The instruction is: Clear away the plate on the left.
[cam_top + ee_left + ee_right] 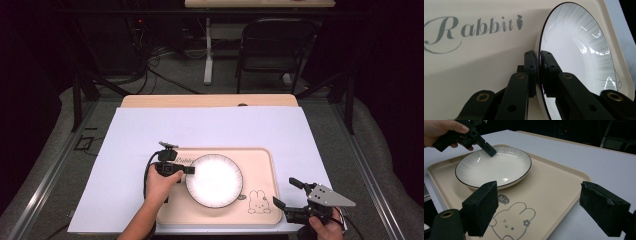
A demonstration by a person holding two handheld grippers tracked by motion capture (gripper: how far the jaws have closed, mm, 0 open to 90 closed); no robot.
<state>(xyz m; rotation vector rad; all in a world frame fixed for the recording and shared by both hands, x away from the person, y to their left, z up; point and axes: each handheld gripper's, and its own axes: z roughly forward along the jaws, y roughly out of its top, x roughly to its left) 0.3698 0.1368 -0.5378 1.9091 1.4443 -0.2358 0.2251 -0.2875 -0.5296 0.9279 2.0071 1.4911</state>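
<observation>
A white plate point(215, 180) with a thin dark rim and grey ribbed edge lies on a beige tray point(260, 160) printed with "Rabbit" and a bunny. My left gripper point(189, 170) is shut on the plate's left rim; in the left gripper view the plate point(579, 50) stands edge-on between the two pads point(531, 65) of the gripper point(539, 71). In the right gripper view the plate point(496, 167) rests flat on the tray point(554, 182), with the left gripper point(490, 151) pinching its far rim. My right gripper point(287, 192) stands open off the tray's right front corner, its jaws wide apart with nothing between them point(544, 212).
A large white sheet point(210, 125) covers the table, with bare room behind and to both sides of the tray. A wooden table edge point(210, 101) shows at the back. Beyond it stand a dark folding chair point(275, 45) and cables on the floor.
</observation>
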